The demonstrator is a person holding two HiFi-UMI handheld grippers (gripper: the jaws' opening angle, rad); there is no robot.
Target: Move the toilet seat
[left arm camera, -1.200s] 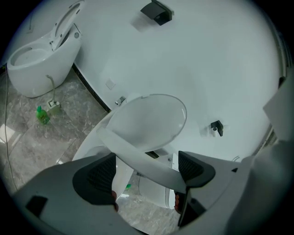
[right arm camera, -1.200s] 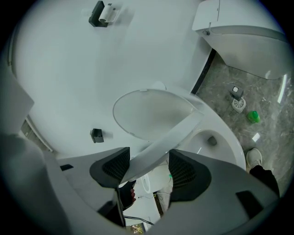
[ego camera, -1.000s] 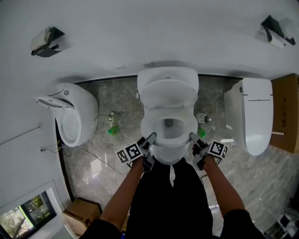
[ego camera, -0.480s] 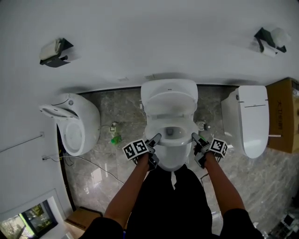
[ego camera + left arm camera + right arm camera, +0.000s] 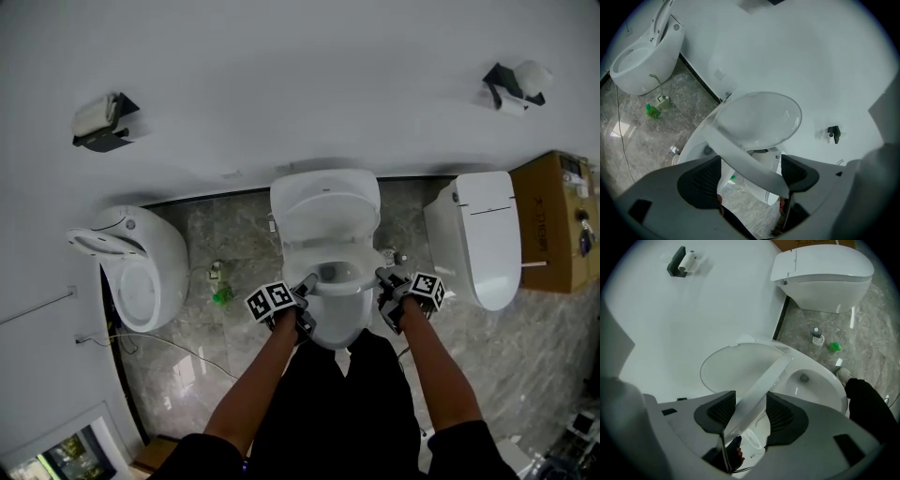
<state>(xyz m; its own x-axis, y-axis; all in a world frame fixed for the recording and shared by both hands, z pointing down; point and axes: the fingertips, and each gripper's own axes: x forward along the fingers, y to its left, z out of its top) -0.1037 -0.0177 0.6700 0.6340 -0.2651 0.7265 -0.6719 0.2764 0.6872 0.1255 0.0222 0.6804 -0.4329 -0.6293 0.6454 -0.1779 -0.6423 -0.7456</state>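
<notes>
— Toilet seat (image 5: 761,380): where is it?
— Tilted up off the bowl (image 5: 813,387) of the middle toilet. The lid (image 5: 325,214) stands upright against the wall (image 5: 281,94).
— And the arms?
— Both forearms (image 5: 258,384) reach forward and down, one on each side of the bowl. The right gripper (image 5: 382,277) has just been closing and pinches the seat's rim. The left gripper (image 5: 306,283) (jaws wider apart) has the rim running between its pads (image 5: 701,180), unsqueezed.

The toilet seat (image 5: 750,166) is white, like the wall (image 5: 281,75). Grey marble floor (image 5: 244,239), pale veins. Brown cardboard box (image 5: 553,220) at right edge, green bottle (image 5: 222,295) (bright, small) left of centre, black-and-white squares on the left gripper (image 5: 306,283).
</notes>
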